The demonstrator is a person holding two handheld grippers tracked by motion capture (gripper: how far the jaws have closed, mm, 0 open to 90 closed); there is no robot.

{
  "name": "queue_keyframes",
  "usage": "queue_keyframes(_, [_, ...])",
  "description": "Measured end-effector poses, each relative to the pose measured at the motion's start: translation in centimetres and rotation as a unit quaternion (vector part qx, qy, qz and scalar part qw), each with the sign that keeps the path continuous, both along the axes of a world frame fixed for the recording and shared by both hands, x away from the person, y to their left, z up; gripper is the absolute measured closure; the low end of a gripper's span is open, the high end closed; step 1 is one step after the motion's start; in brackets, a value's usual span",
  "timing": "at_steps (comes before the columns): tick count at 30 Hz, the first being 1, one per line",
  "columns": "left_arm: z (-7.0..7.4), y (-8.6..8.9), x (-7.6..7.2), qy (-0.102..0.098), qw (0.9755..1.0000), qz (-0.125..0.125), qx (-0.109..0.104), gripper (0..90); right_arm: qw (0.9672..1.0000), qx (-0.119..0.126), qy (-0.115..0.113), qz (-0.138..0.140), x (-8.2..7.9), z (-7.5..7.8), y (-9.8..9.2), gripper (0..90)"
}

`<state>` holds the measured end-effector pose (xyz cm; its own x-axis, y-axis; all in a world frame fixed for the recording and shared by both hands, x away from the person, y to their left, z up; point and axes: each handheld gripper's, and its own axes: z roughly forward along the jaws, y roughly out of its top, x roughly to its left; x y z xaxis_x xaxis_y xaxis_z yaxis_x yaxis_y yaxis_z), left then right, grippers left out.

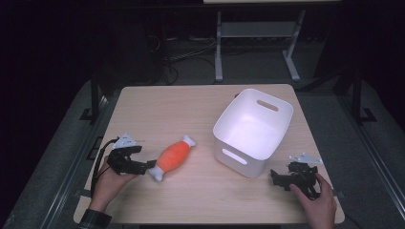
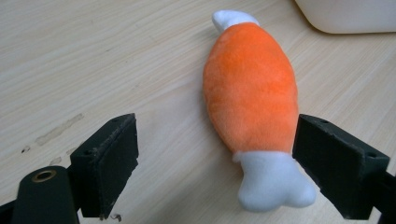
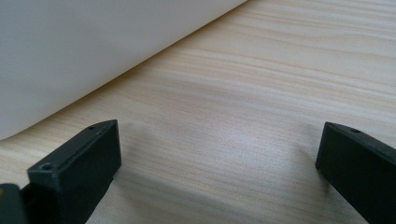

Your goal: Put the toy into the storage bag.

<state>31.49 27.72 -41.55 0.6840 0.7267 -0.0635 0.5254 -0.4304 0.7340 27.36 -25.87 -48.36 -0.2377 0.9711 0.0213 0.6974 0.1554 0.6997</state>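
My left tongs (image 2: 217, 161) spread wide, low on surface (image 1: 191, 109), straddling near white end of plush drumstick toy (image 2: 252, 98); right pad touching or just beside toy, left pad apart. No grip yet. My right tongs (image 3: 219, 154) also wide, holding nothing, resting near white bin (image 1: 253, 131). Toy lies flat, left of bin. Bin empty. I judge: approach done; squeeze, lift, drop into bin all remain.

A lab or test room, by the look of it — a plain light-wood table (image 1: 200, 109) stands alone on grey carpet, framed by metal rails (image 1: 377, 157) at both sides. Behind it, cables (image 1: 176, 59) trail across the floor beneath another metal-legged bench (image 1: 258, 33); the dim background hides the rest.
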Motion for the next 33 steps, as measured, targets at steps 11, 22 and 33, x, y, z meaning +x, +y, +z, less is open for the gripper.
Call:
queue_keyframes(11, [0.2, -1.6, 0.7, -0.003, 0.9999, -0.014, 0.003, 13.8, 1.0000, 0.000, 0.000, 0.000, 0.0, 0.0, 0.0, 0.0])
queue_keyframes(22, [0.4, -3.2, 1.4, -0.005, 0.9996, -0.027, 0.007, 13.8, 1.0000, 0.000, 0.000, 0.000, 0.0, 0.0, 0.0, 0.0])
queue_keyframes(33, [0.1, -4.2, 1.8, -0.003, 0.9995, -0.031, 0.007, 13.8, 1.0000, 0.000, 0.000, 0.000, 0.0, 0.0, 0.0, 0.0])
